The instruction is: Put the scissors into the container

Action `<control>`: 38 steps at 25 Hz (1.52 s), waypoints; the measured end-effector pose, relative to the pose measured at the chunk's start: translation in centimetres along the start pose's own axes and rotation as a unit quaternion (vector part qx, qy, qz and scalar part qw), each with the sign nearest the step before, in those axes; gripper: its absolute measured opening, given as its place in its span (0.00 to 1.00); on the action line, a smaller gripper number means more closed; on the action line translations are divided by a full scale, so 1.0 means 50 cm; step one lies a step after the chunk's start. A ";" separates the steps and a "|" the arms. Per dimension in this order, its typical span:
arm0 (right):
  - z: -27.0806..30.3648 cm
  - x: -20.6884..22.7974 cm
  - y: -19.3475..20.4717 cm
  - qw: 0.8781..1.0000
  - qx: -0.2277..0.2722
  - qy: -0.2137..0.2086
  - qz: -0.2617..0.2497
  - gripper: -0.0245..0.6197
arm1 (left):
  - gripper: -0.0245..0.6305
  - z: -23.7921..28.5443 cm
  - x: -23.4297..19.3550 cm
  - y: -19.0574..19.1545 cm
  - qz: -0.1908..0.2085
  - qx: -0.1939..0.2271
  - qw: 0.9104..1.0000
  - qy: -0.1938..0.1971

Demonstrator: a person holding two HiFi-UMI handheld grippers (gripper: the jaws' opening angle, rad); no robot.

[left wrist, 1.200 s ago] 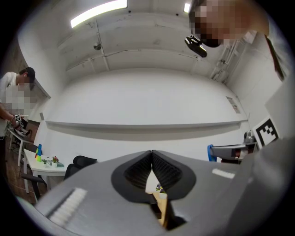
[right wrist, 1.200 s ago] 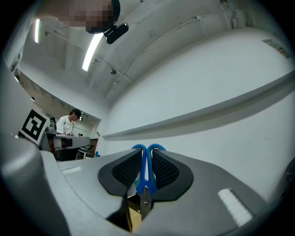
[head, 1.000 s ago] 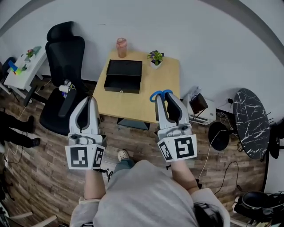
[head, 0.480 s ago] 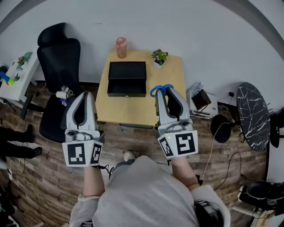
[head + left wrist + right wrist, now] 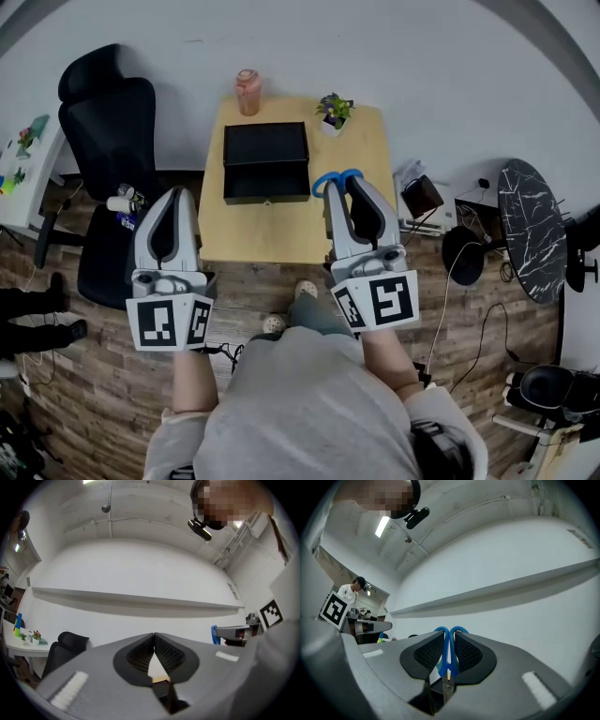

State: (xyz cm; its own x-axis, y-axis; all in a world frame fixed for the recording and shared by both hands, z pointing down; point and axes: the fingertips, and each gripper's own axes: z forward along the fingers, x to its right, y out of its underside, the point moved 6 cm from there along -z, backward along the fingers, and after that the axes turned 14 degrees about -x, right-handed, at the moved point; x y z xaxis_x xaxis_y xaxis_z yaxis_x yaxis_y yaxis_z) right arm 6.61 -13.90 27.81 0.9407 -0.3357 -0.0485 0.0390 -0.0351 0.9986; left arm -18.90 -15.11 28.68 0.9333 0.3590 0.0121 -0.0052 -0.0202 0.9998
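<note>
Blue-handled scissors (image 5: pixel 337 179) stick out of my right gripper (image 5: pixel 349 190), handle loops forward, over the right side of the wooden table (image 5: pixel 361 159). In the right gripper view the jaws are shut on the scissors (image 5: pixel 448 651), blades pointing back toward the camera. The black open container (image 5: pixel 265 159) lies on the table's back left, to the left of the scissors. My left gripper (image 5: pixel 172 199) hangs off the table's left edge, jaws shut with nothing between them, as the left gripper (image 5: pixel 154 641) view shows.
A pink bottle (image 5: pixel 247 91) and a small potted plant (image 5: pixel 334 112) stand along the table's back edge. A black office chair (image 5: pixel 105 122) is at the left, a dark round marble table (image 5: pixel 532 239) at the right. The floor is wood planks.
The view has shifted so the table sits closer under both grippers. The scissors stay held in my right gripper, now nearer the container's right side.
</note>
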 end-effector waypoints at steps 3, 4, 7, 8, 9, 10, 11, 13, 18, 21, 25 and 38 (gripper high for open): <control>0.029 0.007 0.004 1.000 -0.005 -0.003 -0.003 0.15 | 0.13 0.026 -0.009 0.004 -0.002 -0.004 1.000 0.002; 0.040 0.009 0.006 1.000 -0.006 -0.005 -0.003 0.15 | 0.13 0.033 -0.013 0.005 -0.001 -0.005 1.000 0.001; 0.079 0.014 0.008 1.000 -0.008 -0.016 -0.008 0.15 | 0.13 0.055 -0.029 0.005 0.002 -0.005 1.000 -0.007; 0.094 0.015 0.008 1.000 -0.009 -0.022 -0.009 0.15 | 0.13 0.062 -0.036 0.004 0.001 -0.005 1.000 -0.012; 0.111 0.016 0.008 0.999 -0.010 -0.029 -0.011 0.15 | 0.13 0.071 -0.044 0.003 -0.001 -0.004 1.000 -0.017; 0.127 0.018 0.008 0.999 -0.011 -0.037 -0.013 0.15 | 0.13 0.080 -0.051 0.001 -0.001 -0.003 1.000 -0.022; 0.144 0.020 0.007 0.999 -0.012 -0.045 -0.015 0.15 | 0.13 0.090 -0.057 -0.001 -0.001 -0.001 1.000 -0.027; 0.177 0.025 0.008 0.998 -0.016 -0.061 -0.022 0.15 | 0.13 0.108 -0.068 -0.004 0.000 0.002 0.999 -0.036; 0.263 0.038 0.019 0.992 -0.035 -0.111 -0.044 0.15 | 0.13 0.150 -0.090 0.000 -0.005 0.002 0.998 -0.064; 0.311 0.047 0.037 0.987 -0.048 -0.139 -0.057 0.15 | 0.13 0.168 -0.099 0.002 -0.006 -0.001 0.997 -0.082; 0.368 0.053 0.081 0.980 -0.079 -0.173 -0.062 0.15 | 0.13 0.185 -0.112 0.015 -0.007 -0.012 0.994 -0.104; 0.476 0.011 0.263 0.924 -0.200 -0.304 -0.119 0.15 | 0.13 0.188 -0.150 0.057 -0.015 -0.047 0.984 -0.173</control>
State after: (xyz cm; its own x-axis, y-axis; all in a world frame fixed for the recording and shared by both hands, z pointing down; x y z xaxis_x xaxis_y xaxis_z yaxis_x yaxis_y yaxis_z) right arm -0.38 -36.94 40.44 0.5310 -0.8342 -0.1492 0.4570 0.1336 0.8794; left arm -22.53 -26.63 31.27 0.9998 0.0191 -0.0074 0.0059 0.0771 0.9970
